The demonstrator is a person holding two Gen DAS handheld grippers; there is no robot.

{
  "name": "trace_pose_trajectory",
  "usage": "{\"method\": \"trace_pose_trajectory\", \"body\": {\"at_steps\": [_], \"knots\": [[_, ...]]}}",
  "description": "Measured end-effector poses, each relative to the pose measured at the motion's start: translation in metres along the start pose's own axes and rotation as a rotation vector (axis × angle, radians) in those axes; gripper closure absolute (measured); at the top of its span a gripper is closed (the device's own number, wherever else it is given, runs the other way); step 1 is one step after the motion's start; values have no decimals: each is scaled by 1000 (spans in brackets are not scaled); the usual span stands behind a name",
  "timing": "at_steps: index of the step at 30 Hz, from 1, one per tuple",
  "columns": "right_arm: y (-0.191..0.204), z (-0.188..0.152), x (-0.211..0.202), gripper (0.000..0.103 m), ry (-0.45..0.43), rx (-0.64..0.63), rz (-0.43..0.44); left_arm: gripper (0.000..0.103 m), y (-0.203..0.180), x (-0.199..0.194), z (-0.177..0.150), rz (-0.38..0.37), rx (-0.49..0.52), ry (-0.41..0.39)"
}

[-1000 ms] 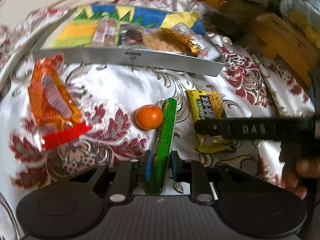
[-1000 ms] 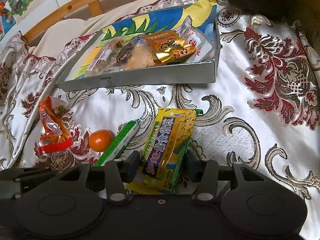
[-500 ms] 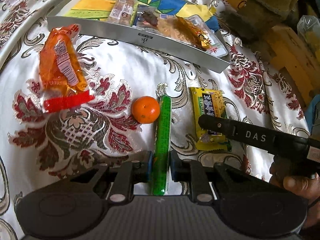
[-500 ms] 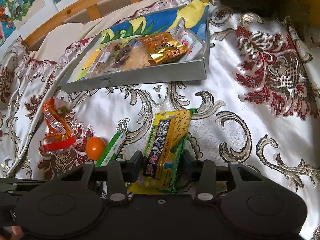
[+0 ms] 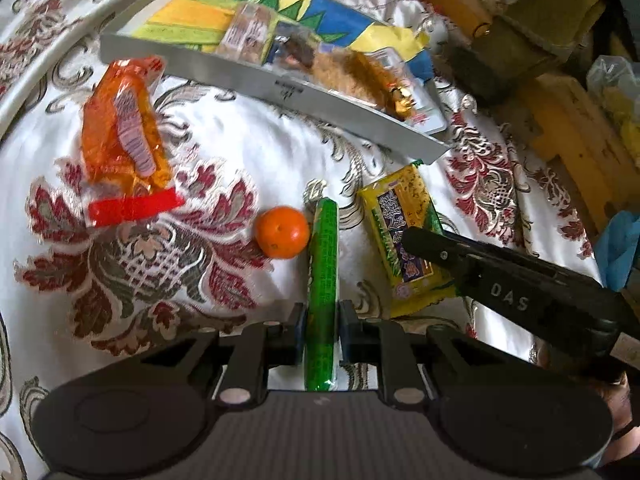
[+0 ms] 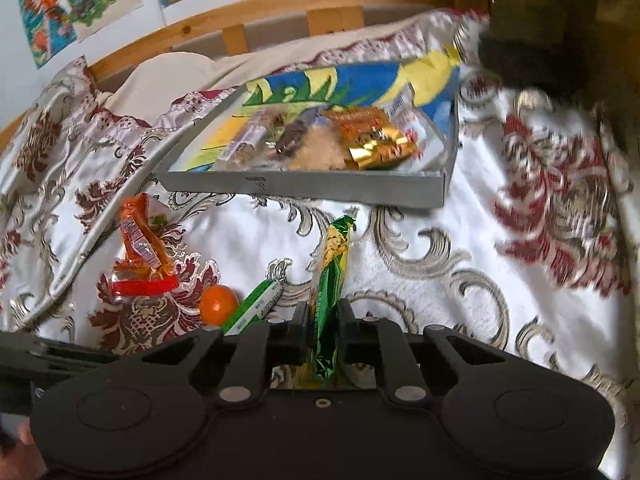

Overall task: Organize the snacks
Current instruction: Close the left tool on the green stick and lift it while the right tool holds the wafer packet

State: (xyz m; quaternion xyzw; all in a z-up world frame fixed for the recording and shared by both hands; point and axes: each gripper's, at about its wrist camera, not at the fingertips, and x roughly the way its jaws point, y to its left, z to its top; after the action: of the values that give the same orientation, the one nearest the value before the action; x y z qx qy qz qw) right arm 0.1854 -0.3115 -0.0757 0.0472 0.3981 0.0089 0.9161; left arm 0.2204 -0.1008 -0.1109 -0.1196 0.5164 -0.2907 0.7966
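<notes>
My left gripper (image 5: 323, 330) is shut on a long green snack stick (image 5: 323, 280), whose far end lies beside a small orange (image 5: 282, 232) on the patterned cloth. My right gripper (image 6: 323, 324) is shut on a yellow-and-green snack packet (image 6: 330, 280), squeezed edge-on and tilted up between the pads. In the left wrist view the same packet (image 5: 400, 236) shows under the right gripper's black finger (image 5: 432, 244). A grey shallow box (image 6: 304, 188) with several snacks inside sits farther back. An orange wrapped snack (image 5: 124, 140) lies to the left.
The cloth-covered surface (image 6: 480, 240) stretches to the right of the box. A wooden rail (image 6: 280, 12) and wall pictures stand behind it. Wooden furniture and bags (image 5: 560, 120) crowd the right side in the left wrist view. The green stick (image 6: 260, 300) and orange (image 6: 218, 300) also show at left.
The right gripper's jaws closed on the yellow-and-green packet, turning it from flat to edge-on and lifting it slightly. The left gripper kept its grip on the green stick and rolled a little.
</notes>
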Motion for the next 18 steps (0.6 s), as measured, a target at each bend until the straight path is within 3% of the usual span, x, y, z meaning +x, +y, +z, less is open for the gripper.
{"method": "trace_pose_trajectory", "body": {"at_steps": [8, 15, 18], "knots": [[-5, 5, -10, 90, -64, 13, -23, 85, -5, -5, 3, -23, -12, -21], [-3, 9, -26, 90, -142, -8, -42, 85, -30, -30, 4, 75, 110, -149], [-3, 10, -32, 90, -174, -8, -31, 85, -38, -39, 6, 75, 131, -196]]}}
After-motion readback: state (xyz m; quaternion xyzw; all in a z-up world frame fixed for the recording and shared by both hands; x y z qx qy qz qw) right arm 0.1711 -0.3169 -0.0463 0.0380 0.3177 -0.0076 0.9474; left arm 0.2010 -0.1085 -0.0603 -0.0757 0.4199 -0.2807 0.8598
